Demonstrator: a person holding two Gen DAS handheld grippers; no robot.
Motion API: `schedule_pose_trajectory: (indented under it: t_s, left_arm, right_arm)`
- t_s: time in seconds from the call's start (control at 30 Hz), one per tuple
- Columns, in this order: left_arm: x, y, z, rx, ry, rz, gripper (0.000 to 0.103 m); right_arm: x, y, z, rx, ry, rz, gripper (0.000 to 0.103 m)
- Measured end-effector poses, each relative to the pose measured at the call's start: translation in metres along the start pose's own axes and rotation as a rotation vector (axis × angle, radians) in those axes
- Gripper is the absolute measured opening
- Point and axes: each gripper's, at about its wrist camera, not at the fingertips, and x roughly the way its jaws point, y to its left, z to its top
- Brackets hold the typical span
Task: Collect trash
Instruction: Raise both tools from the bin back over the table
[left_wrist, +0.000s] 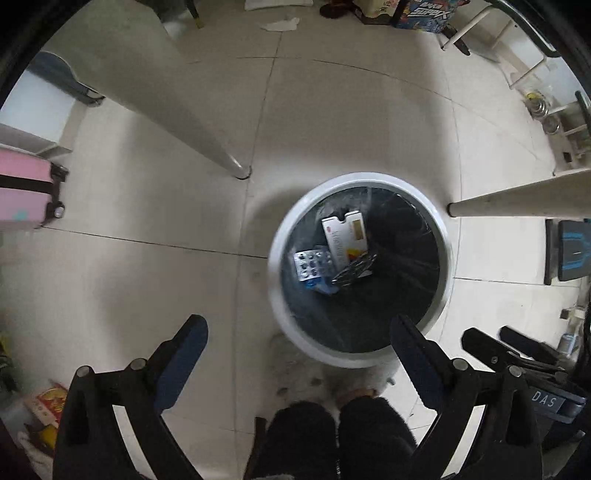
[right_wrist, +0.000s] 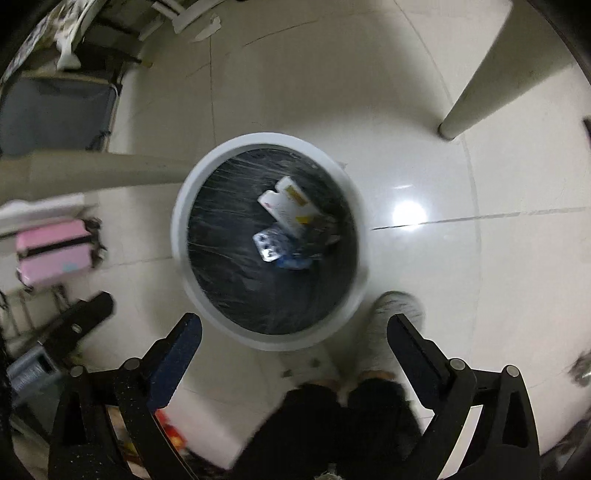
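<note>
Spread left tongs (left_wrist: 299, 332), bin (left_wrist: 284, 310), table leg (left_wrist: 207, 129), pink suitcase (left_wrist: 26, 188).

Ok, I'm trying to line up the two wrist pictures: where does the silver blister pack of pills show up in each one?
Left wrist: the blister pack lies inside the trash bin, right of centre, beside the white medicine box.
Right wrist: the blister pack is near the middle of the picture, in the bin, below the box.
Shared landmark: the pink suitcase at the left edge.
</note>
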Motion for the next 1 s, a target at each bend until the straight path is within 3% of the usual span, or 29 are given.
schedule_pose_trajectory:
  t_s: [0.17,0.33,0.63,1.0]
  left_arm:
    - [-0.028,0.002,-0.009,0.024,-0.002,0.055,0.101]
    - [-0.054,0.001,-0.016,0.015,0.006,0.058,0.101]
    - [-0.114,-0.015,-0.029,0.036,-0.007,0.036,0.101]
    - [-0.233,-0.014,-0.053,0.074,-0.050,-0.005,0.101]
  right_arm:
    - [-0.026,0.009,-0.005,-0.069,-0.029,-0.165,0.101]
    - [-0.062,0.018,-0.006,-0.095,-0.066,-0.225,0.101]
    - [-0.155,0.044,-0.030,-0.135,-0.130,-0.251,0.101]
    - [-0.297,0.084,-0.077,-0.147,-0.194,-0.222,0.101]
